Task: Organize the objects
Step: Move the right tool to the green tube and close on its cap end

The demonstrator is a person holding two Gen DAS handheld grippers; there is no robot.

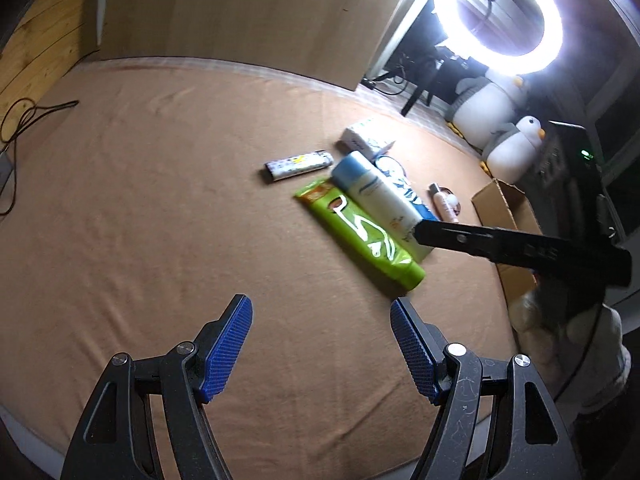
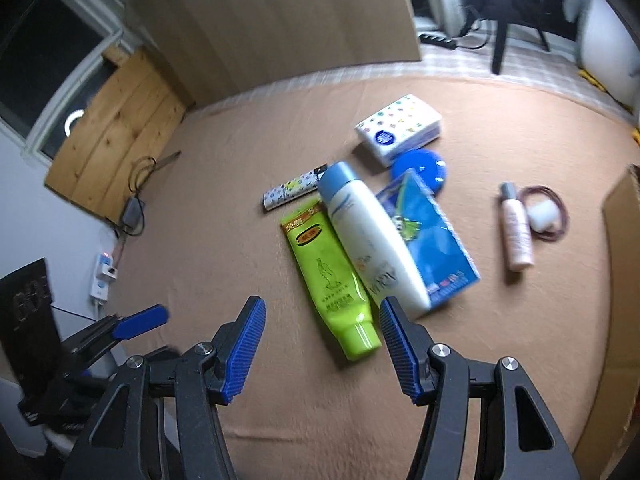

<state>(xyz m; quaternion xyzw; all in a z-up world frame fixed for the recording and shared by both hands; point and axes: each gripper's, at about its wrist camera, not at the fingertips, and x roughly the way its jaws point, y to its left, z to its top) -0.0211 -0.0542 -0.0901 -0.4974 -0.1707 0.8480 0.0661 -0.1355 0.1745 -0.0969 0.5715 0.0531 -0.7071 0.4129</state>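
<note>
A green tube [image 2: 330, 276] lies beside a white bottle with a blue cap [image 2: 370, 236], a blue packet [image 2: 430, 240], a blue round lid [image 2: 420, 166], a tissue pack [image 2: 400, 128] and a patterned lighter [image 2: 290, 192] on the tan cloth. A small pink bottle [image 2: 518, 228] and a hair tie [image 2: 546, 214] lie to the right. My right gripper [image 2: 322, 326] is open, just short of the tube's cap. My left gripper [image 1: 322, 326] is open and empty, short of the green tube [image 1: 360, 232]. The right gripper's arm [image 1: 520, 246] crosses over the white bottle [image 1: 378, 196].
A cardboard box [image 1: 506, 208] stands at the right edge of the cloth [image 2: 622, 240]. A wooden board [image 1: 248, 12] stands behind. A ring light [image 1: 504, 20] glares at the back right, with plush penguins [image 1: 514, 144] under it. Cables [image 1: 24, 120] lie at the left.
</note>
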